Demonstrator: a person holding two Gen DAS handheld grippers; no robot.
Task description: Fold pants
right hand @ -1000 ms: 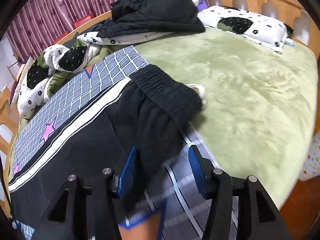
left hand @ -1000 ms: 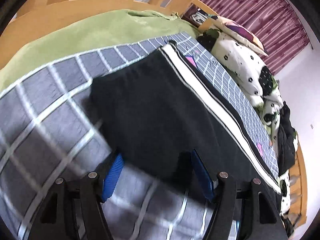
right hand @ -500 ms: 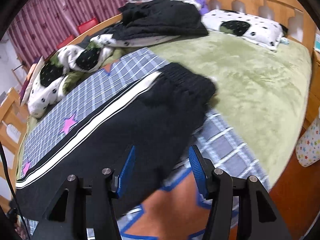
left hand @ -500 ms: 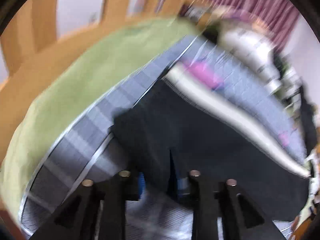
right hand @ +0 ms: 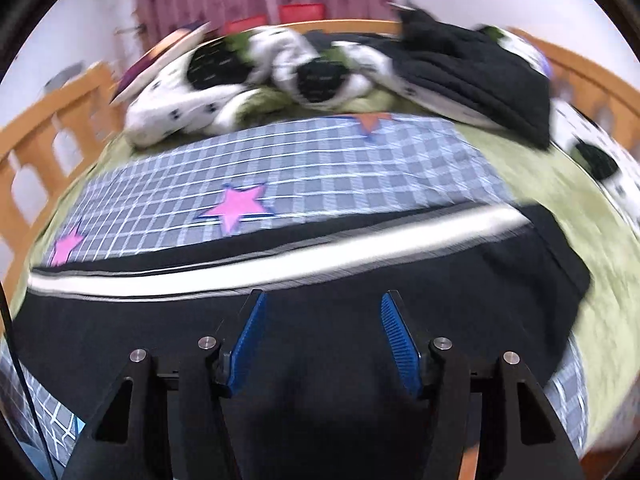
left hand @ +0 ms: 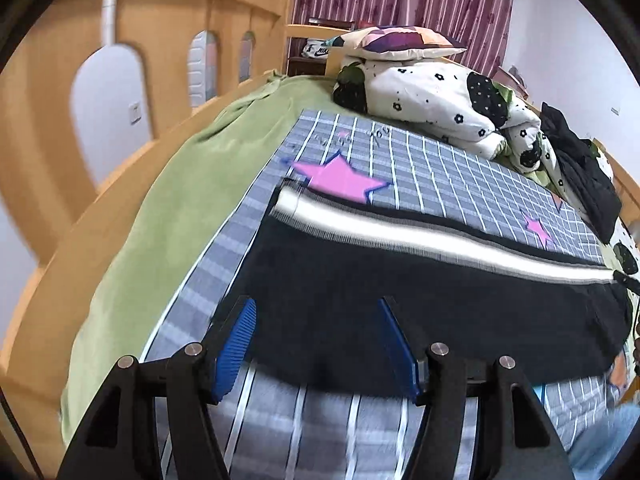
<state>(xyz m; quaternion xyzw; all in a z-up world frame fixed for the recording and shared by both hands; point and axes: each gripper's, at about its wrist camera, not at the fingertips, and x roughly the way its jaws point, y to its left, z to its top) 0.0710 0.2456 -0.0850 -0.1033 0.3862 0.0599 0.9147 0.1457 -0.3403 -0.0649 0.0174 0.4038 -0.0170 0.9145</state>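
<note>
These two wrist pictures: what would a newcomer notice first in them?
First, the black pants with a white side stripe, laid lengthwise across the grey checked blanket, just beyond the open left tongs. Then the pink star on that blanket, beside the pants' narrow end. At the far edge of the bed lies a white flowered quilt; the right tongs are open over the pants.

Pants are lying across the checked mat; the mat is lying on the blanket, quilt bunching behind the mat, pillow sitting atop the quilt.
</note>
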